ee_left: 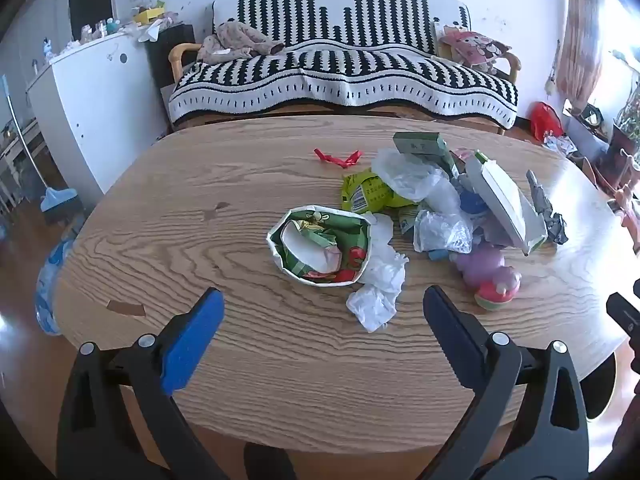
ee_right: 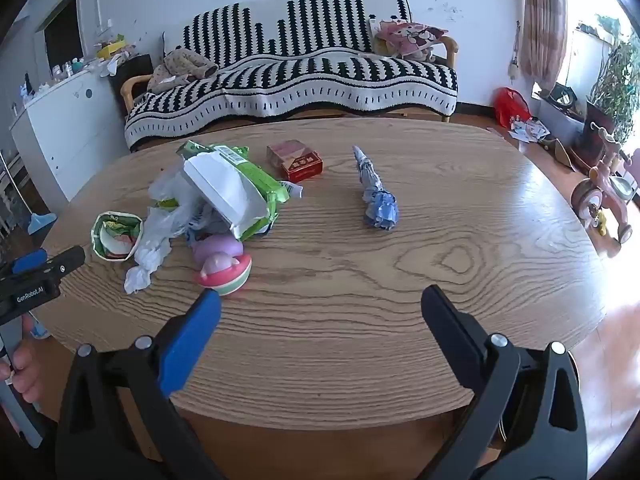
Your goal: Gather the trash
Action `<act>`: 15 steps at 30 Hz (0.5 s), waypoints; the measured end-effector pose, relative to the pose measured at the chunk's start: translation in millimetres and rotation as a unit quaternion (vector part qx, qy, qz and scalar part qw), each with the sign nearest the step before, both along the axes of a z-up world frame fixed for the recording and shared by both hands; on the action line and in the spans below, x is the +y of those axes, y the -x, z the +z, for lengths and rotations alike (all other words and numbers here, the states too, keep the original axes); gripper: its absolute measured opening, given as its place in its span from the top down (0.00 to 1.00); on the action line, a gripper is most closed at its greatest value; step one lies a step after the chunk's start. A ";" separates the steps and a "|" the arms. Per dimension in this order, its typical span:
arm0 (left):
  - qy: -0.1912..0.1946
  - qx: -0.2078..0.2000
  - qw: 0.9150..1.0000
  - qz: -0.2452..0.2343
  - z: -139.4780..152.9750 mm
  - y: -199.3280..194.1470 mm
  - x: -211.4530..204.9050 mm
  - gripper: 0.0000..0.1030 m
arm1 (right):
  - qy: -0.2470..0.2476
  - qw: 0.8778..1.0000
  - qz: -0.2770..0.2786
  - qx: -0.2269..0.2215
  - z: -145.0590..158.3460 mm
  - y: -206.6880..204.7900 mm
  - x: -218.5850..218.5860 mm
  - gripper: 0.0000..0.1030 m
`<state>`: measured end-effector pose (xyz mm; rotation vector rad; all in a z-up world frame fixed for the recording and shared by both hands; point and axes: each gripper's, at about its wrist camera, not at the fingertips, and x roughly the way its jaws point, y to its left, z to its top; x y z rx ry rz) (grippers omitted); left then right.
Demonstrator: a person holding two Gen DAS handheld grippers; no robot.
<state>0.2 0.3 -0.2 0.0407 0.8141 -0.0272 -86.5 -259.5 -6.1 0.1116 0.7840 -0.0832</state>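
1. Trash pile (ee_left: 432, 200) sits center-right on the oval wooden table (ee_left: 240, 360).
2. Striped sofa (ee_left: 344, 76) spans the top of frame.
3. Left gripper (ee_left: 323, 300) and right gripper (ee_right: 320, 300) gape wide, empty.

The only wording that can be read is "GenRobot.AI", in white letters on the black body of the left gripper (ee_right: 30, 280) in the right wrist view. A barcode shows on the yellow-green wrapper (ee_left: 366, 194); its digits and the other packaging print are too small to make out.
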 end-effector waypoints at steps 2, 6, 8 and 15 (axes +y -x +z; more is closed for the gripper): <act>0.004 0.004 1.000 -0.002 -0.1 -0.1 0.3 0.06 | 0.000 1.000 -0.001 -0.001 0.0 1.4 0.8 0.06; -0.001 0.006 1.000 -0.003 -0.1 -0.6 0.2 0.06 | -0.013 1.000 0.000 0.003 0.1 0.9 -2.2 0.06; -0.002 0.005 1.000 -0.004 -2.0 -1.1 -1.2 0.06 | -0.014 1.000 0.000 0.003 0.9 0.5 -2.7 0.06; -0.001 0.004 1.000 -0.004 -1.0 0.6 -2.4 0.06 | -0.010 1.000 0.001 -0.001 0.1 1.2 -7.1 0.06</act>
